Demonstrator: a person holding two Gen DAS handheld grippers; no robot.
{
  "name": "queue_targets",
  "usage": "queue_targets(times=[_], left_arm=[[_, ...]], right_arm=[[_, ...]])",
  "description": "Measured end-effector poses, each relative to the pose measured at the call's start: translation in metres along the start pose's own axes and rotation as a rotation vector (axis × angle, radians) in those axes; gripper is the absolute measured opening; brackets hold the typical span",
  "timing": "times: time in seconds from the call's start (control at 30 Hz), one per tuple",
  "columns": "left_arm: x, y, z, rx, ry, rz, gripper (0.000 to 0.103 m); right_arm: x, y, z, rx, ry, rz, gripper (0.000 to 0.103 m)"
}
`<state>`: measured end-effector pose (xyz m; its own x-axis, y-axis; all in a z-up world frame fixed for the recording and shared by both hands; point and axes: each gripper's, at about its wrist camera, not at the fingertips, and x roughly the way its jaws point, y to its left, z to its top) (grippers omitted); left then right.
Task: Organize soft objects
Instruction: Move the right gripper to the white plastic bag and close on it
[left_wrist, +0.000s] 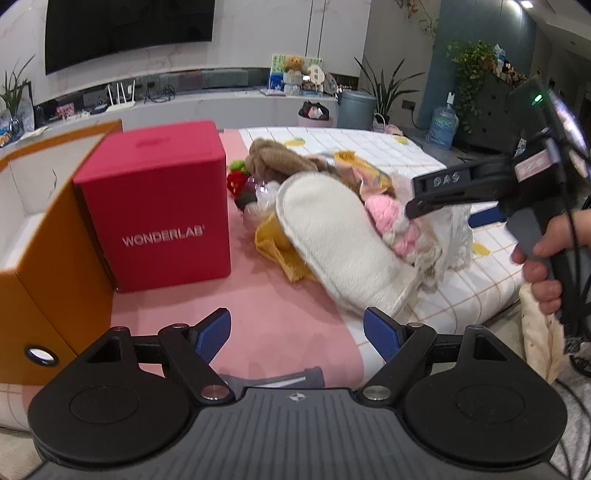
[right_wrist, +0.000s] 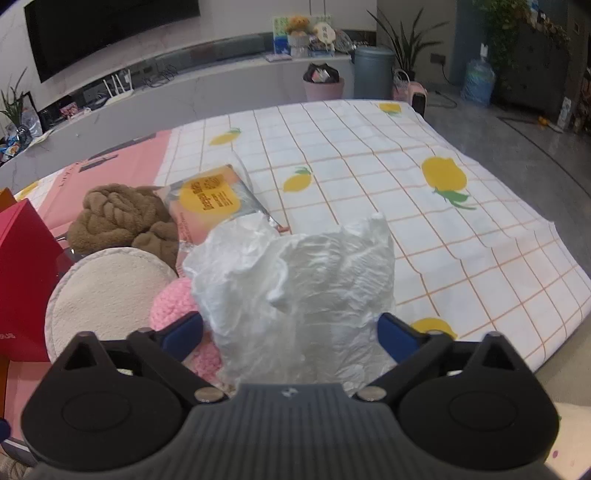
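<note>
right hand-held gripper (right_wrist: 290, 334) tilts down, spread around, perhaps touching, white bag (right_wrist: 295, 280).

A crinkly, glossy white plastic bag (right_wrist: 295, 280) lies by a fluffy cream fleece pad (right_wrist: 107, 295) and pink knitted yarn (right_wrist: 173, 302).

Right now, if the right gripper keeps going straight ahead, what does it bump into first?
Most likely the crumpled white plastic bag. It sits right between the open fingers of the right gripper, with the pink knitted thing just beside it. Depth is hard to judge.
</note>
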<state>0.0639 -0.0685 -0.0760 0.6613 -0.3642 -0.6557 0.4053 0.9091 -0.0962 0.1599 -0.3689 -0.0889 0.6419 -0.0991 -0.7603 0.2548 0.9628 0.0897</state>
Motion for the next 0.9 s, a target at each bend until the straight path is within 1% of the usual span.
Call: queue_targets(times=[0.03, 0.07, 0.1, 0.13, 0.17, 0.23, 0.3, 0.43, 0.5, 0.53, 0.67, 0.73, 0.8, 0.83, 0.87, 0.9], left_arm=[[0.001, 0.001, -0.002, -0.003, 0.003, 0.000, 0.096], [0.004, 0.003, -0.003, -0.006, 0.008, 0.002, 0.096], [0.005, 0.005, -0.004, -0.010, 0.017, 0.003, 0.096], [0.006, 0.006, -0.006, -0.015, 0.025, 0.000, 0.096], [0.009, 0.008, -0.006, -0.020, 0.028, -0.002, 0.096], [0.009, 0.010, -0.007, -0.031, 0.029, -0.003, 0.096], [0.008, 0.011, -0.007, -0.032, 0.024, 0.008, 0.096], [0.005, 0.009, -0.011, -0.022, -0.002, 0.014, 0.096], [0.006, 0.005, -0.013, -0.009, -0.017, -0.003, 0.096], [0.006, 0.002, -0.014, -0.002, -0.023, -0.023, 0.096], [0.005, -0.015, -0.012, 0.011, -0.034, -0.112, 0.096], [0.008, -0.027, -0.012, 0.024, -0.040, -0.127, 0.096], [0.017, -0.043, -0.015, 0.068, -0.017, -0.106, 0.097], [0.025, -0.054, -0.016, 0.114, 0.017, -0.075, 0.097], [0.030, -0.063, -0.017, 0.145, 0.034, -0.049, 0.097], [0.035, -0.070, -0.018, 0.171, 0.036, -0.032, 0.097]], right_arm=[[-0.002, -0.001, 0.000, 0.009, -0.006, 0.004, 0.073], [-0.003, -0.004, 0.000, 0.025, -0.015, -0.003, 0.066], [-0.004, -0.006, -0.001, 0.042, -0.023, -0.014, 0.055], [-0.004, -0.009, -0.001, 0.057, -0.024, -0.018, 0.047], [-0.003, -0.012, -0.001, 0.070, -0.018, -0.013, 0.042], [-0.002, -0.015, -0.002, 0.096, -0.014, -0.002, 0.023], [-0.005, -0.015, -0.001, 0.096, -0.026, -0.002, 0.012], [-0.026, -0.008, -0.001, 0.055, -0.087, -0.040, 0.008], [-0.037, -0.006, -0.003, 0.031, -0.108, -0.061, 0.008], [-0.042, -0.006, -0.004, 0.029, -0.111, -0.060, 0.008], [-0.051, -0.012, -0.011, 0.061, -0.083, -0.003, 0.008], [-0.048, -0.014, -0.013, 0.073, -0.061, 0.004, 0.008], [-0.045, -0.014, -0.013, 0.077, -0.046, 0.011, 0.009], [-0.045, -0.014, -0.013, 0.079, -0.046, 0.020, 0.010], [-0.046, -0.013, -0.013, 0.078, -0.048, 0.032, 0.012], [-0.047, -0.011, -0.013, 0.075, -0.051, 0.044, 0.013]])
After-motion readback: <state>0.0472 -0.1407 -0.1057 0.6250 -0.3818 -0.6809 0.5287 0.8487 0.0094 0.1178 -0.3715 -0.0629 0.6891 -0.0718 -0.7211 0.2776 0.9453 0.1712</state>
